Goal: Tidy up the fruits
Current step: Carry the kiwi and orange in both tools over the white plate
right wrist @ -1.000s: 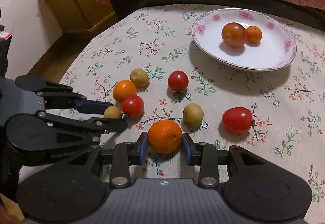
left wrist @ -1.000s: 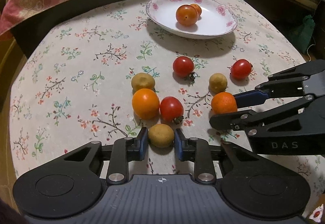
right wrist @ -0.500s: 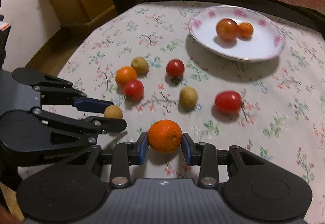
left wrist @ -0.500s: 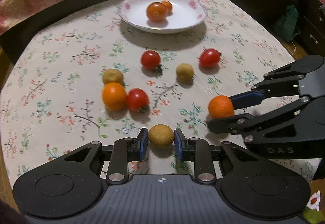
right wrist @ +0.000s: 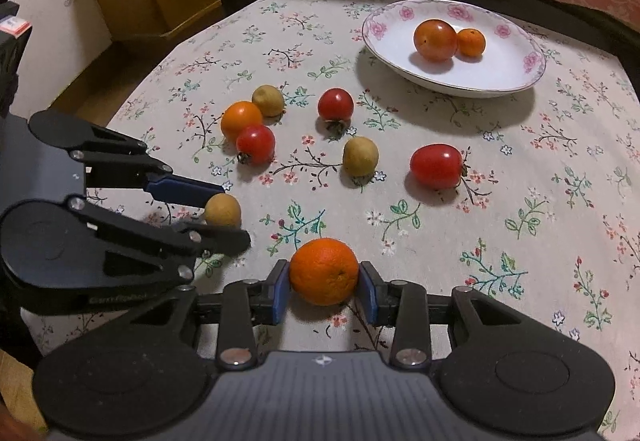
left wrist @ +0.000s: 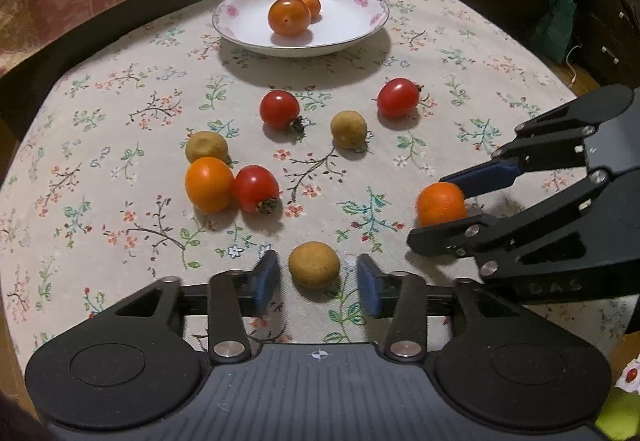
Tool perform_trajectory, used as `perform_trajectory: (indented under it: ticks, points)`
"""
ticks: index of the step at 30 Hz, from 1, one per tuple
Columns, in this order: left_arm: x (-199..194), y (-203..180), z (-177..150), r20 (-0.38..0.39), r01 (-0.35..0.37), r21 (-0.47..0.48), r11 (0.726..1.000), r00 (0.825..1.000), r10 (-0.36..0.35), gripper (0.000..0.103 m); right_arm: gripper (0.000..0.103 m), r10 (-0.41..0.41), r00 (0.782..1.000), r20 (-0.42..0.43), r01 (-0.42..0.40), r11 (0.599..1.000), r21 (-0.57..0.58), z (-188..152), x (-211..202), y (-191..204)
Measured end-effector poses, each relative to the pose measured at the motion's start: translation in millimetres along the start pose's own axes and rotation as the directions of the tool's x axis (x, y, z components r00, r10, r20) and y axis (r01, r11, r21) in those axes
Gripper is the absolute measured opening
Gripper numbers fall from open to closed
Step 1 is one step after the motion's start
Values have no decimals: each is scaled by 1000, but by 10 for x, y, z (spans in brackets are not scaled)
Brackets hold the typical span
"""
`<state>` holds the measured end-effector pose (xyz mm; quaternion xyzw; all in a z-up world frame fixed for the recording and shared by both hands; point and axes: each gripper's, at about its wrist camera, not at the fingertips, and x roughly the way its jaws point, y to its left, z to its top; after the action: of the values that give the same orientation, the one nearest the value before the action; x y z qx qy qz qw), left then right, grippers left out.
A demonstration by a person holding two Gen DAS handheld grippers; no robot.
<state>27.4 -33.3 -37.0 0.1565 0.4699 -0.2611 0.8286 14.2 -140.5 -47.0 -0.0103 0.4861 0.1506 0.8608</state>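
Longan between parted left tongs (pads clear).

Black left gripper, blue pads, silver screws, ribbed grey housing

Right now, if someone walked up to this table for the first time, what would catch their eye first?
Probably the right hand-held gripper near the front of the flowered tablecloth, its pads against a bright orange. Beside it, the left hand-held gripper has just been opening, a small tan fruit lying free between its pads. Farther back, a white plate with pink flowers holds two orange fruits, with red tomatoes scattered in between.
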Motion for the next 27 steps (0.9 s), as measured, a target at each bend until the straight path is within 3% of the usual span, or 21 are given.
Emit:
perform_trajectory:
  ticks: [2,11,15,21,23,27]
  points:
    - [15,25,-7,-4,-3,-8,1000,1000,3,64,41,8,1000,4,-8,1000,4,3,-1,-20]
    - [20,33,11,-5,1,-14,1000,1000,-1,64,47,15,1000,-4,-15,1000,8,-16,-11,-57]
    - [6,27,17,3,3,-13,1000,1000,-3,50,47,20,1000,1,-20,1000,20,-31,-26,-83]
    - [-1,23,15,-6,0,-16,1000,1000,0,41,46,3,1000,-10,-3,1000,-8,-32,-27,-22]
    - [-2,22,14,-7,0,-19,1000,1000,0,39,40,-10,1000,-14,10,1000,-8,-35,-31,-14]
    - [5,23,29,-8,5,-25,1000,1000,-5,35,36,-10,1000,-16,10,1000,12,-27,-35,-49]
